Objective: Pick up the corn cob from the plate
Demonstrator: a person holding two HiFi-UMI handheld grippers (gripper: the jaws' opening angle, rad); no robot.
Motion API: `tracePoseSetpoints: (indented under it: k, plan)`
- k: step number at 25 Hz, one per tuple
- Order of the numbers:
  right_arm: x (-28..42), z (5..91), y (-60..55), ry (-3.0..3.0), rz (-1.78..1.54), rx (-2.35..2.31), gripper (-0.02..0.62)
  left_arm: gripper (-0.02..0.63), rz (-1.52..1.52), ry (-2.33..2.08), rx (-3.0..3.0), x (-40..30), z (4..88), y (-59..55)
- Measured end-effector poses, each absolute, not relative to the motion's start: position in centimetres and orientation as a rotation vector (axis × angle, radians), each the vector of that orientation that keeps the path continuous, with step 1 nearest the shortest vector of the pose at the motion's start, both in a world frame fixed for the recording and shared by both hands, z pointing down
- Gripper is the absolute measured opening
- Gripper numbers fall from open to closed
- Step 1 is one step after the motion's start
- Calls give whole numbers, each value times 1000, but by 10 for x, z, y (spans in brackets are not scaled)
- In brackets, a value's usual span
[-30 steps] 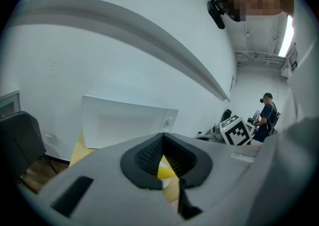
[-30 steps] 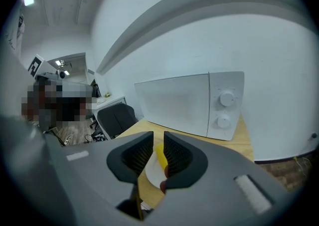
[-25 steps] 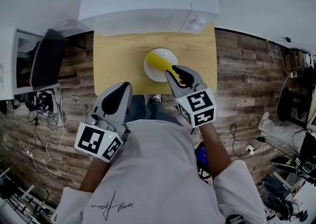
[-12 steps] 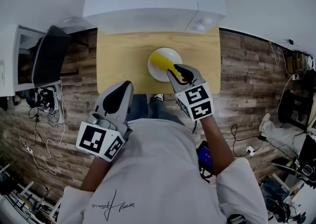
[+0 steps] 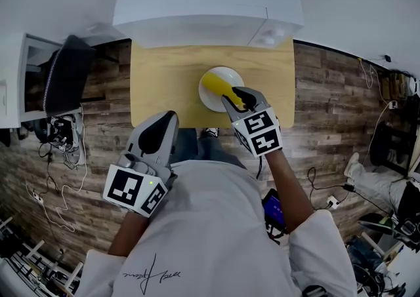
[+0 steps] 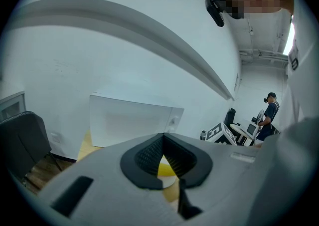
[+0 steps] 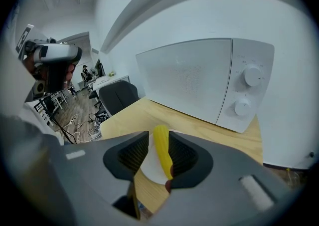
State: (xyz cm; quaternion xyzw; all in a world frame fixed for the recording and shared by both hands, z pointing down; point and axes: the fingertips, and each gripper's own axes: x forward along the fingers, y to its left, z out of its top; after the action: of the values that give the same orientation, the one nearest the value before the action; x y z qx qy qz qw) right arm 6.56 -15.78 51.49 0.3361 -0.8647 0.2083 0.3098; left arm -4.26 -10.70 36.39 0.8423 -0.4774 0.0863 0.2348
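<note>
Our right gripper [image 5: 231, 94] tilts down over the plate [image 5: 209, 99], its jaws just opening with the corn cob [image 5: 215, 82] between them. Our left gripper [image 5: 169, 116], pressed together, hangs short of the plate, with the microwave [image 5: 203, 0] beyond it.

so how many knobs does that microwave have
2. Both are on the microwave's right-hand panel in the right gripper view: the upper knob and the lower knob just beneath it. None seems hidden.

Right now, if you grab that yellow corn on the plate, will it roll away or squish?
The corn cob looks round and long, lying on the smooth white plate, so a nudge would probably roll it. It looks straight, so it is likely stiff, not squishy. Its skin looks smooth, so it may slip.
</note>
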Motion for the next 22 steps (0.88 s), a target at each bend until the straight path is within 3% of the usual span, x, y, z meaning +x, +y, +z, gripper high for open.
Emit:
tracePoseSetpoints:
  k: [7,22]
  plan:
    - [61,526,-163,-2261,559,871,188,-7,234,-1326,2279,-52,367,-106]
    - [50,557,-172,-2183,516,801,219,-6,233,-1350,2243,-65,372,-109]
